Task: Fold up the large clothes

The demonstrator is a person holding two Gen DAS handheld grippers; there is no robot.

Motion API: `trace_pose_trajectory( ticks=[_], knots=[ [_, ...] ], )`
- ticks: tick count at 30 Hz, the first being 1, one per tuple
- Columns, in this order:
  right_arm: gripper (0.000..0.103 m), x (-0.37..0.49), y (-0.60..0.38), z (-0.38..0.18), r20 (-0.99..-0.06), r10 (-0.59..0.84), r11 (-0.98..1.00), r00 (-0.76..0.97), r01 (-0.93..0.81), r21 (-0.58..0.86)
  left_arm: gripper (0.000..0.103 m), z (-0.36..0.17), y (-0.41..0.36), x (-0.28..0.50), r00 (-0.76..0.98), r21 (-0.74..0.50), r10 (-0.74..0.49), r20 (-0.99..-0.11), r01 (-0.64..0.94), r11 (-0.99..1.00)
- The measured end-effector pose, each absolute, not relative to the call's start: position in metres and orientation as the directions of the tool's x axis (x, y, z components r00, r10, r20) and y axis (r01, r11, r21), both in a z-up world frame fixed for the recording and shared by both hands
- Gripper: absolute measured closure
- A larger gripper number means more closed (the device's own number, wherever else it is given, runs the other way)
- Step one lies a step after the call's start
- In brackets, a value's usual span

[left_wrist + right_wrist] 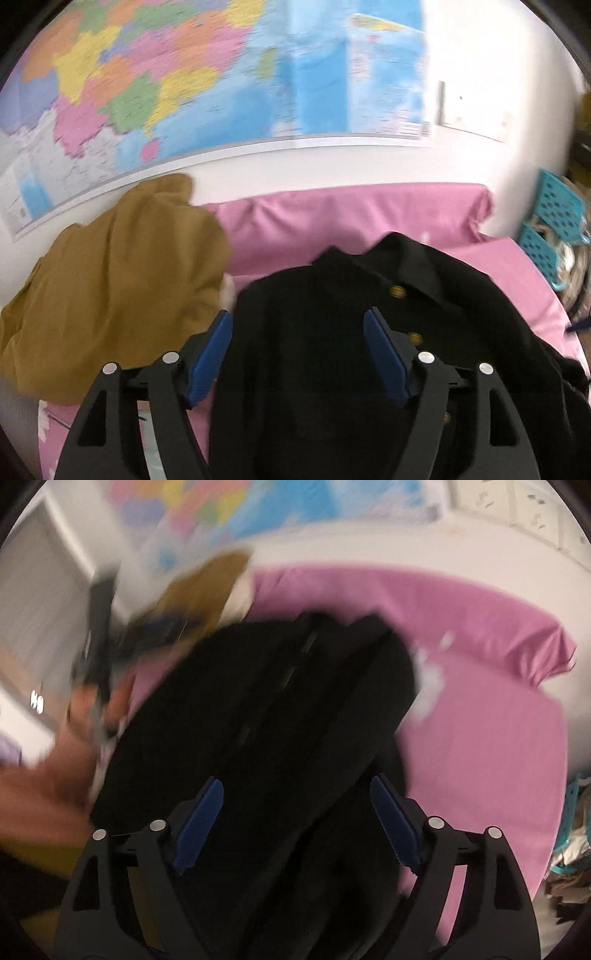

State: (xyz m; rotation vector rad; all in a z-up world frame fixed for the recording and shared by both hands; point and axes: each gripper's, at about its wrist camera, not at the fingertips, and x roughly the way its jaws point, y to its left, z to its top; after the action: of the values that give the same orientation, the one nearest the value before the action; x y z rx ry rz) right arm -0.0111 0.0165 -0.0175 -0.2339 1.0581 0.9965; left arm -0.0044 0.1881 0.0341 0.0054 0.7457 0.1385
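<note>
Both tongs open, nothing pinched. Left tongs hang over the black jacket, blue pads spread wide with dark cloth showing between them but not pressed. Right tongs the same: jaws apart above the jacket, pads clear of the fabric as far as I can tell. The right view is heavily smeared, so fine contact is hard to judge.

The jacket lies on the bed, on a pink sheet. Collar points toward the wall, gold buttons run down the front. In the right view it looks doubled lengthwise, with long folds running away from the camera.

A mustard-brown garment sits bunched at the head of the bed, left of the jacket and touching its edge, partly up against the wall.

A coloured wall map hangs above the bed. A teal perforated basket stands off the bed's right side.

In the right view, a person's bare hand shows blurred at the left, just beside the jacket's edge, with the left tongs' dark frame above it.
</note>
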Motion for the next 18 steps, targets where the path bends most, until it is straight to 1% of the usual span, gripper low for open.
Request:
trace_pose_trajectory(
  ticks=[1, 3, 4, 5, 6, 7, 8, 9, 12, 15, 16, 18],
  knots=[
    [0.026, -0.018, 0.018, -0.022, -0.821, 0.562, 0.560, 0.104, -0.778, 0.285, 0.029, 0.032, 0.182, -0.005, 0.728, 0.055, 0.116, -0.676, -0.108, 0.993],
    [0.026, -0.034, 0.024, -0.039, -0.846, 0.527, 0.564, 0.083, -0.779, 0.274, 0.029, 0.031, 0.172, -0.007, 0.732, 0.055, 0.101, -0.674, -0.086, 0.995],
    [0.032, -0.038, 0.027, -0.048, -0.852, 0.519, 0.562, 0.067, -0.778, 0.282, 0.029, 0.028, 0.167, -0.006, 0.731, 0.050, 0.090, -0.676, -0.075, 0.996],
    [0.043, -0.041, 0.031, -0.059, -0.867, 0.494, 0.572, 0.067, -0.776, 0.266, 0.028, 0.027, 0.164, -0.006, 0.730, 0.043, 0.081, -0.679, -0.071, 0.997],
    [0.050, -0.041, 0.032, -0.067, -0.880, 0.468, 0.584, 0.087, -0.777, 0.234, 0.028, 0.025, 0.162, -0.004, 0.729, 0.037, 0.074, -0.681, -0.067, 0.997],
    [0.069, -0.041, 0.033, -0.070, -0.883, 0.458, 0.592, 0.101, -0.776, 0.218, 0.028, 0.023, 0.158, -0.003, 0.726, 0.032, 0.067, -0.684, -0.061, 0.998],
    [0.093, -0.037, 0.030, -0.072, -0.883, 0.456, 0.604, 0.112, -0.767, 0.215, 0.028, 0.023, 0.155, -0.004, 0.725, 0.031, 0.064, -0.686, -0.058, 0.998],
    [0.099, -0.033, 0.025, -0.069, -0.875, 0.471, 0.609, 0.112, -0.759, 0.230, 0.028, 0.022, 0.154, -0.003, 0.724, 0.030, 0.061, -0.687, -0.056, 0.998],
    [0.100, -0.020, -0.005, -0.037, -0.815, 0.554, 0.632, 0.170, -0.723, 0.279, 0.028, 0.019, 0.149, -0.005, 0.720, 0.018, 0.043, -0.693, -0.042, 0.999],
    [0.100, -0.001, -0.040, 0.009, -0.777, 0.547, 0.697, 0.312, -0.684, 0.216, 0.028, 0.021, 0.145, -0.004, 0.720, 0.014, 0.026, -0.693, -0.023, 1.000],
    [0.100, 0.012, -0.055, 0.026, -0.768, 0.520, 0.736, 0.374, -0.653, 0.180, 0.028, 0.023, 0.143, -0.003, 0.723, 0.018, 0.025, -0.691, -0.017, 1.000],
    [0.100, 0.036, -0.081, 0.042, -0.759, 0.482, 0.779, 0.438, -0.611, 0.142, 0.028, 0.027, 0.138, 0.000, 0.731, 0.018, 0.017, -0.682, -0.006, 1.000]
  ],
)
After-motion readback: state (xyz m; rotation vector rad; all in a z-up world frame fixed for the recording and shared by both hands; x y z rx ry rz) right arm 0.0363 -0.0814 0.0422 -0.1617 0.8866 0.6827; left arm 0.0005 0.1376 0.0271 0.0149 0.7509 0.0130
